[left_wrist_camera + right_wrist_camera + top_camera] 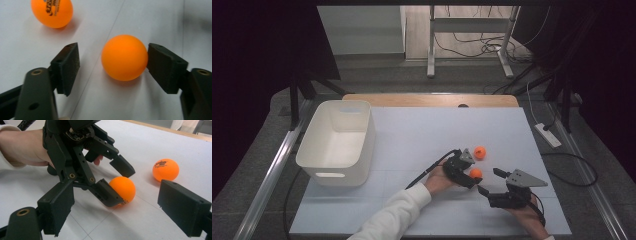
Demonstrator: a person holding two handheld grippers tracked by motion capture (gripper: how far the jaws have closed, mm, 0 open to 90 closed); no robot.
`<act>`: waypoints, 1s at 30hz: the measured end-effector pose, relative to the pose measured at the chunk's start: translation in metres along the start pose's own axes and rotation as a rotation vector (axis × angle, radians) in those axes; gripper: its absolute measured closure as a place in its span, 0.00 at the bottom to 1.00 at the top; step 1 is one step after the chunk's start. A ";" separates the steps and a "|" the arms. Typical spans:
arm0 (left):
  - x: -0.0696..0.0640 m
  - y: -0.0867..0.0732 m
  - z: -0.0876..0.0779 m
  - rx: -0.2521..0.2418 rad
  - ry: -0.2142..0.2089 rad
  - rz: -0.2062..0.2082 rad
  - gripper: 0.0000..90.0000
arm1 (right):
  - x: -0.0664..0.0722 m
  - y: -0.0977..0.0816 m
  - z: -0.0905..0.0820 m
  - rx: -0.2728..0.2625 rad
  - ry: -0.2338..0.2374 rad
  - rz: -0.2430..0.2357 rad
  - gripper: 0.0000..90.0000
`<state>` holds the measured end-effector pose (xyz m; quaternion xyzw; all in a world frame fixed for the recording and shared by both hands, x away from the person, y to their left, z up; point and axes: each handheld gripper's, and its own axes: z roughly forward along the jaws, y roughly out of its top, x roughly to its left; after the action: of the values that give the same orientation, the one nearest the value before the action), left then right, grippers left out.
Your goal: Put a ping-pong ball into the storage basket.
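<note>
Hand-held gripper [112,62] around orange ball [124,57]

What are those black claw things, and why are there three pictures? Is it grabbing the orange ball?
A person holds a claw-like tool in each hand: the left gripper and the right gripper. One camera looks down from above; the other two ride on the grippers. On the white table lie two orange balls and a white bin. The left gripper's jaws sit around the near ball. One pad touches it, the other is still apart, so it isn't gripped yet. The far ball lies free. The right gripper is open and holds nothing.
</note>
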<state>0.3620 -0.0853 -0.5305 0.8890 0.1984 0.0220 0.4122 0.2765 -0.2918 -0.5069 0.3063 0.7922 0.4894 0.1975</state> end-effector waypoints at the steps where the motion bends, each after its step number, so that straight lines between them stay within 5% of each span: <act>1: 0.000 0.000 0.000 0.005 -0.002 0.005 0.36 | 0.000 0.000 0.000 0.002 -0.001 -0.002 0.15; 10: -0.001 0.000 0.000 0.010 -0.022 0.036 0.55 | 0.000 0.000 0.000 0.002 -0.002 -0.001 0.15; 30: -0.001 0.003 -0.014 0.022 0.006 0.023 0.56 | 0.000 0.000 0.000 0.001 -0.004 -0.004 0.15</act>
<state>0.3589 -0.0773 -0.5193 0.8956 0.1898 0.0274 0.4013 0.2765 -0.2919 -0.5070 0.3059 0.7926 0.4880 0.2002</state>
